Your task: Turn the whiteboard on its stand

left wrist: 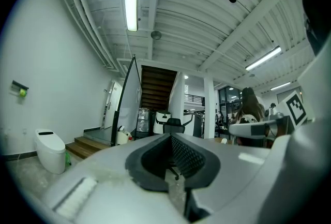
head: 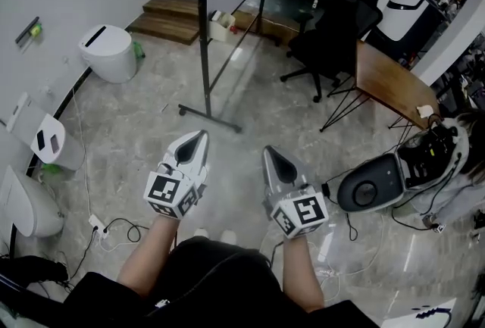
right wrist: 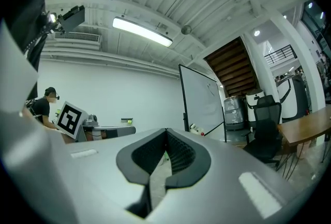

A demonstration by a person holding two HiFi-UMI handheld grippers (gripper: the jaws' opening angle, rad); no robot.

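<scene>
Floor (head: pixel 151 114) lies between the whiteboard (right wrist: pixel 201 99) and our left gripper (head: pixel 197 139) and right gripper (head: pixel 270 154), both closed empty; turning not yet begun.

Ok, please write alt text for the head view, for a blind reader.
The left gripper and right gripper, both shut and empty, point toward the whiteboard, not touching it. A black office chair stands to its right.

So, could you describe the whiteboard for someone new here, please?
Find the wooden steps at the back. In front of them, left of the black office chair, stands the whiteboard: the only tall, thin panel in a black frame.
</scene>
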